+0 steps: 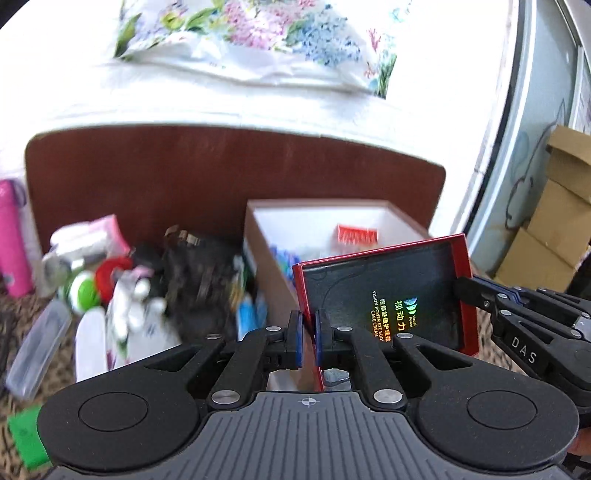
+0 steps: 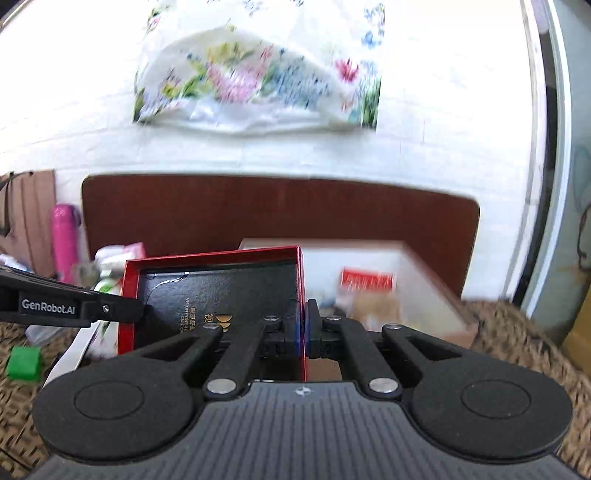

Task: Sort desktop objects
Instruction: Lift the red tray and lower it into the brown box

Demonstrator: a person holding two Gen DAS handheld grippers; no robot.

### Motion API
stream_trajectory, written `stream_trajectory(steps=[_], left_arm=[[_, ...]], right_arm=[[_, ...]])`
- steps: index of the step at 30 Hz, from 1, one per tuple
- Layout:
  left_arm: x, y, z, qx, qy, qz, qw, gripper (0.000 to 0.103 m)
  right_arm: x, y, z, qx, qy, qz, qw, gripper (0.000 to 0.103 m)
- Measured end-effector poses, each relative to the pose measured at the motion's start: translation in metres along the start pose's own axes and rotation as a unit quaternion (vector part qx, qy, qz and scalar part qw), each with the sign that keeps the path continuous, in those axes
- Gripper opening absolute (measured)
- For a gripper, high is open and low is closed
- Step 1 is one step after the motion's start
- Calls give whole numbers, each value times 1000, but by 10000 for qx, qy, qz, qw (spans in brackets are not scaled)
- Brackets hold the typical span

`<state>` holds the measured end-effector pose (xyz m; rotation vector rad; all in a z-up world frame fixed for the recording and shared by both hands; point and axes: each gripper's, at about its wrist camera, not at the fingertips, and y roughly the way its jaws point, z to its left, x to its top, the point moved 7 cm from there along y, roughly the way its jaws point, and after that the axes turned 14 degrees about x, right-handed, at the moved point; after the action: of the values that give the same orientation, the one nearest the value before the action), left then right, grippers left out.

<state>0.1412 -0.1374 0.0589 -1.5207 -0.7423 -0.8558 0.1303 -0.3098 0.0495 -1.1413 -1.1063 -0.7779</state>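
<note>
At 9 o'clock a clutter pile (image 1: 122,291) lies unsorted on the counter (image 2: 517,332). The left claw (image 1: 308,341) and right claw (image 2: 305,328) each clamp 1 side wall of the red box lid (image 1: 388,295), held beside the storage box (image 1: 332,218) at 12 o'clock, which holds few items; most sorting likely remains.

We face a white brick wall (image 2: 332,155) washed in bright light, a floral cloth (image 1: 258,33) hanging on it, a dark wooden headboard (image 1: 184,173) below, cardboard boxes (image 1: 554,206) stacked rightward.
</note>
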Motion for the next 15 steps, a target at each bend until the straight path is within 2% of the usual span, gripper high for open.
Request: stream_trajectory(steps=[7,15], left_arm=[[56,44,-22,-76,-109,117,9998,1],[83,123,-54,124,125,328,9993,1]], right_arm=[[32,45,-49,104,2,52,9999,3],[46,106,-102,-90,72,338,9994,3]])
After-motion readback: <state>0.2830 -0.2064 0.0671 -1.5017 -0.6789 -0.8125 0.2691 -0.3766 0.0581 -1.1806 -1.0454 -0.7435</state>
